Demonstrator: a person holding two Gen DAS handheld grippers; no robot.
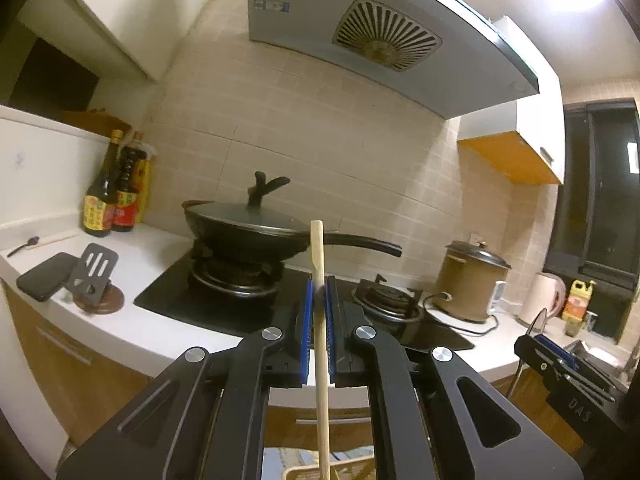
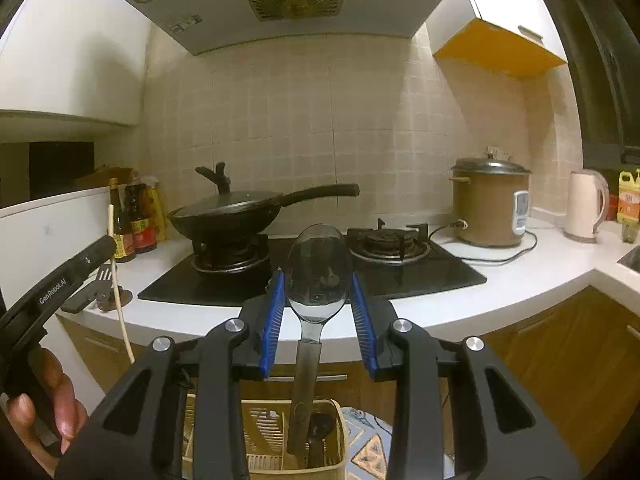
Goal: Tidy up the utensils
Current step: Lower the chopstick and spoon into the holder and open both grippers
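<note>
My left gripper (image 1: pixel 319 285) is shut on a pale wooden chopstick (image 1: pixel 317 248) that stands upright between its blue pads and runs down past the bottom of the left wrist view. My right gripper (image 2: pixel 318 277) is shut on a large metal spoon (image 2: pixel 319 268): the bowl sits between the pads, facing the camera, and the handle hangs down. Under it is a beige slotted utensil basket (image 2: pixel 264 466) with a dark utensil inside. In the right wrist view the chopstick (image 2: pixel 120 304) and a person's hand (image 2: pixel 60 412) on the left tool show at the left.
A lidded black wok (image 1: pixel 244 226) sits on the left burner of a black hob (image 2: pixel 420 272). A rice cooker (image 2: pixel 490 208), kettle (image 2: pixel 586 204) and oil bottle (image 2: pixel 628 200) stand to the right. Sauce bottles (image 1: pixel 114 196), a phone (image 1: pixel 44 276), a slotted spatula (image 1: pixel 96 268) and a small spoon (image 1: pixel 24 245) are on the left counter.
</note>
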